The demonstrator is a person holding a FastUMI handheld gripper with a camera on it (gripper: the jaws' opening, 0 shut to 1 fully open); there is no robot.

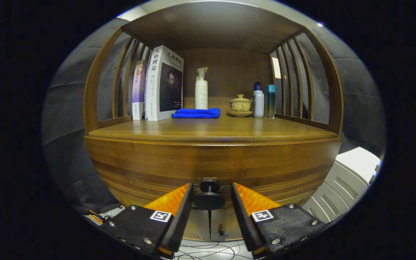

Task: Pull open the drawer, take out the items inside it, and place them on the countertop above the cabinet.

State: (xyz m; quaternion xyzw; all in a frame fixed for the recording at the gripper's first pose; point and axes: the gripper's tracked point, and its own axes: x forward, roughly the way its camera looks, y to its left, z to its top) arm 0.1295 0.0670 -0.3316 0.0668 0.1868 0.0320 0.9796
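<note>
A wooden cabinet fills the gripper view, its drawer front closed below the countertop. A dark round knob sticks out of the drawer front. My gripper is open, and the knob sits between its two fingertips with a small gap on each side. The drawer's inside is hidden.
On the countertop stand two books at the back left, a folded blue cloth, a white pump bottle, a small lidded cup on a saucer and two bottles. Slatted wooden sides flank the shelf. A white slatted crate stands to the right.
</note>
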